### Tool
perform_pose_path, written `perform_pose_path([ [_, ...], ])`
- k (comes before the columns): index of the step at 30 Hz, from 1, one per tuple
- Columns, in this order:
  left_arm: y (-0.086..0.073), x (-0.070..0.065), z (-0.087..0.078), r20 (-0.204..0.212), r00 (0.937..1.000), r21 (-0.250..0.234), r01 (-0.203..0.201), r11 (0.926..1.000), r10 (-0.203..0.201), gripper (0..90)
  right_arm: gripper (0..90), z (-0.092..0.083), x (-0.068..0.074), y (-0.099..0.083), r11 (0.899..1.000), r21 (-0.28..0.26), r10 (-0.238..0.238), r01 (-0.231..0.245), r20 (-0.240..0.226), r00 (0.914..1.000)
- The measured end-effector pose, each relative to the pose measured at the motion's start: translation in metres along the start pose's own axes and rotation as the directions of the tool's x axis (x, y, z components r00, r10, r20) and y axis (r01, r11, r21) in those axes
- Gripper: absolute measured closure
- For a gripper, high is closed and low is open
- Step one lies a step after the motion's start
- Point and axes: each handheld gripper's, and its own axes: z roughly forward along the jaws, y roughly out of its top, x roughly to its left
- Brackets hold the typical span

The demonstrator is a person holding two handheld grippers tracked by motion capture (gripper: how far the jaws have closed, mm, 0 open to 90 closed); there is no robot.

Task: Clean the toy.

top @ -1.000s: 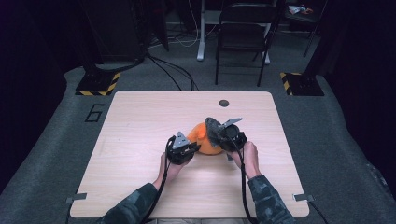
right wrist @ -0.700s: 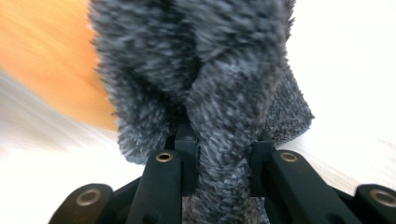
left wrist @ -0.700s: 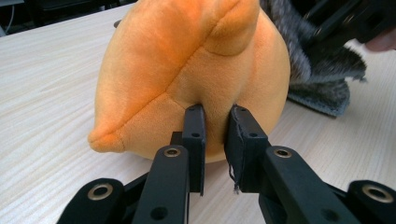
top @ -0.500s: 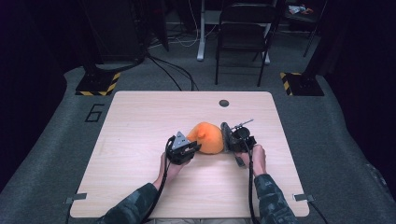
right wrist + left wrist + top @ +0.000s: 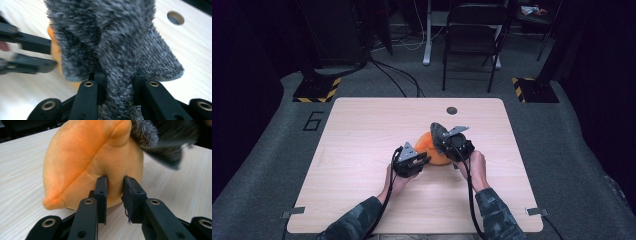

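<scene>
High view: pale wooden worktop [image 5: 362,150] with a round cable hole [image 5: 452,110] near its far edge; orange plush toy [image 5: 432,148] lying near the middle, wedged between the two grippers. Left gripper [image 5: 411,161] held low just on the near-left side of the toy, jaws aimed at it; right gripper [image 5: 453,142] tilted over the toy's right side, with a bit of dark grey fleece [image 5: 438,131] showing at its jaws. Camouflage sleeves [image 5: 362,220] entering from the near edge. Left gripper view: orange plush toy [image 5: 92,162] resting on the worktop [image 5: 22,170] straight ahead of the jaws, its lower bulge pushed into the narrow gap between the two black pads [image 5: 101,195]; jaws just been opening, a small fold of orange fabric between them and touching both inner faces, grip loosening yet pads in contact. Grey fleece [image 5: 160,142] draped above and to the right of the jaws, over the toy's top. Right gripper view: left gripper [image 5: 25,53] off to the left, blurred; grey fleece [image 5: 112,45] rising straight up out of the jaws, a thick bunch of it pinched firmly between the pads, jaws drawn in close on it; a sliver of orange plush [image 5: 53,47] left of the jaws behind the fleece; cable hole [image 5: 175,17] far up to the right.
</scene>
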Motion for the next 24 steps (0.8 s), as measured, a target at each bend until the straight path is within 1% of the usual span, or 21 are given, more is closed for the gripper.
perform_pose_path([
  [1,0.000,0.000,-0.001,-0.001,1.0000,0.000,0.005,1.0000,-0.005,69.2,74.3,0.001,-0.003,-0.002,1.000,0.005,0.020,-0.020,-0.005,0.9998],
  [2,0.000,0.001,-0.001,-0.006,1.0000,0.005,0.000,1.0000,0.000,64.9,74.6,0.000,-0.007,-0.003,0.999,0.013,0.036,-0.036,-0.004,0.9993],
  [3,0.001,0.003,-0.003,0.002,1.0000,0.005,-0.003,1.0000,0.003,61.9,74.7,0.001,-0.009,-0.004,0.999,0.007,0.042,-0.042,-0.008,0.9991],
  [5,0.003,0.006,-0.008,-0.026,0.9996,-0.010,0.010,0.9999,-0.011,54.3,74.8,0.002,-0.012,-0.007,0.999,0.012,0.053,-0.052,-0.018,0.9984],
  [6,0.004,0.009,-0.011,-0.033,0.9990,-0.022,0.029,0.9994,-0.029,51.6,74.8,0.002,-0.013,-0.007,0.998,0.011,0.055,-0.054,-0.018,0.9983],
  [7,0.004,0.014,-0.013,-0.043,0.9984,-0.033,0.036,0.9988,-0.037,50.3,74.8,0.003,-0.013,-0.008,0.998,0.014,0.059,-0.059,-0.021,0.9980],
  [8,0.005,0.018,-0.015,-0.063,0.9966,-0.034,0.050,0.9982,-0.052,48.3,74.8,0.003,-0.014,-0.008,0.998,0.009,0.059,-0.059,-0.025,0.9979],
  [10,0.003,0.027,-0.016,-0.071,0.9935,-0.039,0.086,0.9956,-0.088,45.1,74.8,0.003,-0.016,-0.009,0.998,0.016,0.058,-0.057,-0.023,0.9980],
  [11,0.002,0.031,-0.015,-0.084,0.9909,-0.040,0.102,0.9940,-0.105,43.6,74.8,0.004,-0.016,-0.009,0.998,0.016,0.068,-0.068,-0.025,0.9973],
  [13,-0.001,0.039,-0.013,-0.079,0.9859,-0.038,0.145,0.9887,-0.148,41.6,74.9,0.004,-0.017,-0.011,0.997,0.020,0.069,-0.068,-0.024,0.9974],
  [14,-0.002,0.040,-0.012,-0.082,0.9833,-0.039,0.160,0.9863,-0.163,40.9,74.9,0.004,-0.018,-0.012,0.997,0.020,0.069,-0.069,-0.020,0.9974],
  [15,-0.003,0.042,-0.010,-0.076,0.9833,-0.039,0.163,0.9858,-0.166,40.1,74.9,0.005,-0.018,-0.012,0.997,0.023,0.073,-0.072,-0.022,0.9971],
  [16,-0.003,0.043,-0.009,-0.066,0.9822,-0.040,0.174,0.9840,-0.176,40.0,74.9,0.005,-0.018,-0.012,0.997,0.031,0.078,-0.078,-0.018,0.9968],
  [17,-0.003,0.044,-0.007,-0.063,0.9824,-0.040,0.173,0.9840,-0.176,40.2,74.9,0.005,-0.019,-0.013,0.997,0.025,0.072,-0.071,-0.023,0.9971],
  [18,-0.004,0.044,-0.004,-0.057,0.9841,-0.038,0.166,0.9853,-0.168,40.7,74.9,0.005,-0.019,-0.013,0.997,0.026,0.071,-0.070,-0.024,0.9972],
  [19,-0.004,0.044,-0.002,-0.045,0.9843,-0.039,0.169,0.9848,-0.171,41.5,74.9,0.005,-0.019,-0.013,0.997,0.028,0.074,-0.073,-0.028,0.9969],
  [20,-0.004,0.044,-0.001,-0.033,0.9853,-0.033,0.167,0.9855,-0.168,44.4,74.9,0.005,-0.020,-0.013,0.997,0.028,0.078,-0.078,-0.024,0.9966],
  [21,-0.004,0.042,0.002,-0.024,0.9837,-0.047,0.177,0.9830,-0.178,48.2,74.9,0.005,-0.020,-0.014,0.997,0.026,0.076,-0.075,-0.027,0.9968],
  [22,-0.004,0.042,0.003,-0.022,0.9861,-0.050,0.163,0.9853,-0.165,51.0,74.9,0.005,-0.020,-0.014,0.996,0.034,0.079,-0.079,-0.019,0.9967],
  [23,-0.003,0.040,0.004,-0.018,0.9850,-0.056,0.170,0.9838,-0.171,53.6,74.9,0.005,-0.020,-0.015,0.997,0.031,0.076,-0.075,-0.016,0.9970],
  [24,-0.002,0.040,0.004,-0.020,0.9868,-0.056,0.159,0.9857,-0.161,56.7,74.9,0.005,-0.020,-0.016,0.996,0.035,0.082,-0.081,-0.017,0.9965],
])
